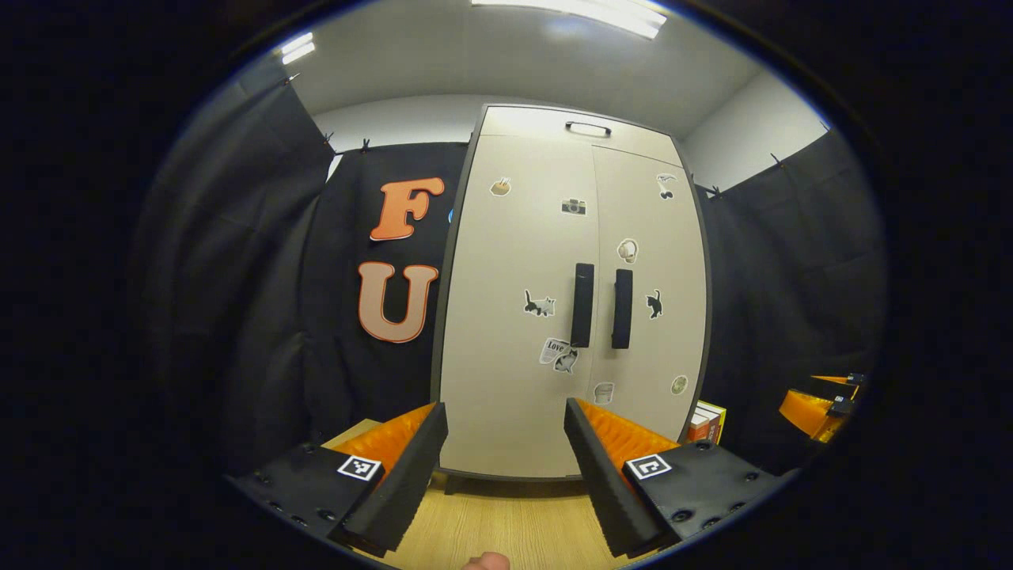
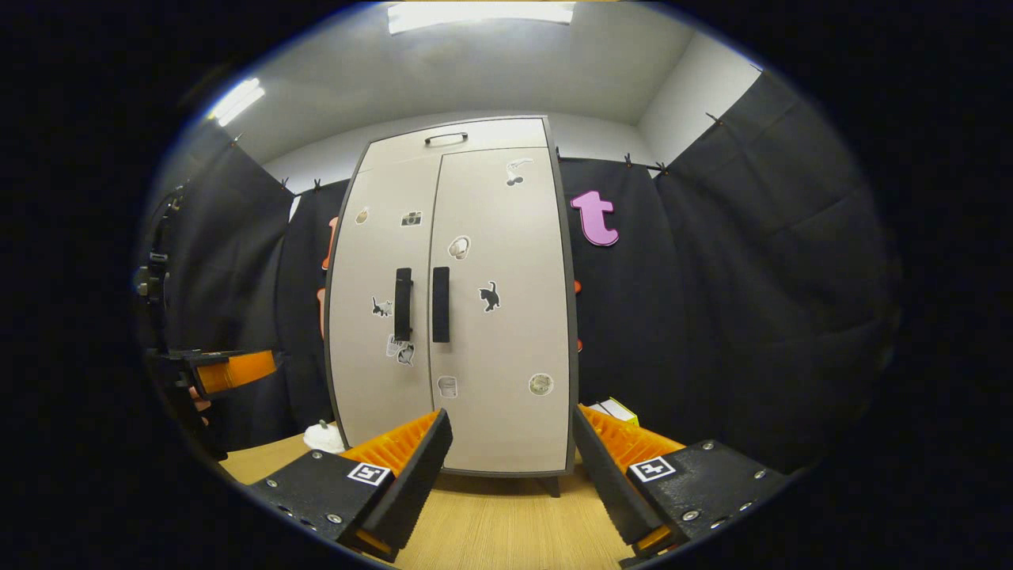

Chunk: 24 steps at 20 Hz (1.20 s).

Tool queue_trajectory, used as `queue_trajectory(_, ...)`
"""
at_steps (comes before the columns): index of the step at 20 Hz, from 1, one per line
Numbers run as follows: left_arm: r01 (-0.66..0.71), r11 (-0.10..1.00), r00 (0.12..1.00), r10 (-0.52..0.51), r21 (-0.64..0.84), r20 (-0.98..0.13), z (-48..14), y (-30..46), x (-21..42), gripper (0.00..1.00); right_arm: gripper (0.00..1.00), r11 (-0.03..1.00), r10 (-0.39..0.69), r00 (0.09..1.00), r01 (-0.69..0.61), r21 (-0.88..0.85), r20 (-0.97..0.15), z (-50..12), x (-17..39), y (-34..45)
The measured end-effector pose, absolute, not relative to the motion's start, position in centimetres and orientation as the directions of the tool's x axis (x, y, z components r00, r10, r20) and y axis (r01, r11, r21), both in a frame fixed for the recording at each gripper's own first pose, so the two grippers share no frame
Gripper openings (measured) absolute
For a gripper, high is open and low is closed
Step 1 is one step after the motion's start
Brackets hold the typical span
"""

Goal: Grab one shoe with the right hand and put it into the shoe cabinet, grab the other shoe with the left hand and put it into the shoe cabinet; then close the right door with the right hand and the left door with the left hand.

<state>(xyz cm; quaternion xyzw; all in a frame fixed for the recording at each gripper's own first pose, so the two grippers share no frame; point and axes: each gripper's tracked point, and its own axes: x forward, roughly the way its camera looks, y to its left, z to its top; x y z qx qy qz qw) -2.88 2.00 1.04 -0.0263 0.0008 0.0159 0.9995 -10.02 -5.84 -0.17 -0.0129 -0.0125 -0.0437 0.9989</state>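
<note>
The shoe cabinet (image 1: 514,317) (image 2: 491,348) stands upright on the wooden floor ahead, pale, with stickers on it. Both doors are closed, and the two dark vertical handles (image 1: 601,305) (image 2: 422,305) sit side by side at the middle seam. My left gripper (image 1: 506,467) is open, nothing between its fingers, a short way in front of the left door. My right gripper (image 2: 510,471) is open and empty too, facing the right door. The right gripper (image 1: 823,404) also appears at the far right of the left gripper view, and the left gripper (image 2: 214,368) at the far left of the right gripper view.
A small white object (image 2: 324,435) lies on the floor by the cabinet's left foot. A colourful box (image 1: 707,422) (image 2: 613,410) sits at its right side. Black cloth walls close in on both sides. Wooden floor (image 1: 506,530) runs up to the cabinet.
</note>
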Motion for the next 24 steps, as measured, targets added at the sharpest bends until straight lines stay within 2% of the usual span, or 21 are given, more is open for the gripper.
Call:
queue_trajectory(5,-0.055,0.997,0.998,0.054,-0.055,-0.036,-0.4,2.5,-4.4,0.96,0.94,0.995,-0.098,0.995,0.099,-0.009,0.021,-0.5,-10.4,-5.9)
queue_trajectory(6,-0.055,0.997,0.998,0.053,-0.055,-0.035,-0.4,2.6,-4.2,0.94,0.94,0.995,-0.100,0.995,0.100,-0.006,0.019,-0.6,-10.5,-5.9)
queue_trajectory(7,-0.056,0.997,0.998,0.055,-0.054,-0.036,-0.4,2.7,-4.2,0.96,0.94,0.995,-0.100,0.995,0.100,-0.004,0.021,-0.6,-10.5,-5.9)
queue_trajectory(20,-0.083,0.996,0.996,0.082,-0.029,-0.029,0.8,4.1,-5.5,0.96,0.94,0.996,-0.092,0.996,0.092,-0.008,0.016,-0.6,-11.0,-5.2)
queue_trajectory(21,-0.084,0.996,0.996,0.083,-0.029,-0.031,0.7,4.1,-5.6,0.99,0.94,0.996,-0.089,0.996,0.089,-0.007,0.013,-0.6,-10.9,-5.0)
queue_trajectory(23,-0.083,0.996,0.996,0.082,-0.030,-0.036,0.6,4.1,-5.7,0.99,0.97,0.997,-0.082,0.997,0.082,-0.002,0.016,-0.5,-10.8,-4.7)
queue_trajectory(24,-0.082,0.996,0.996,0.081,-0.029,-0.036,0.6,4.2,-5.8,0.96,0.94,0.997,-0.080,0.997,0.080,-0.002,0.017,-0.4,-10.9,-4.6)
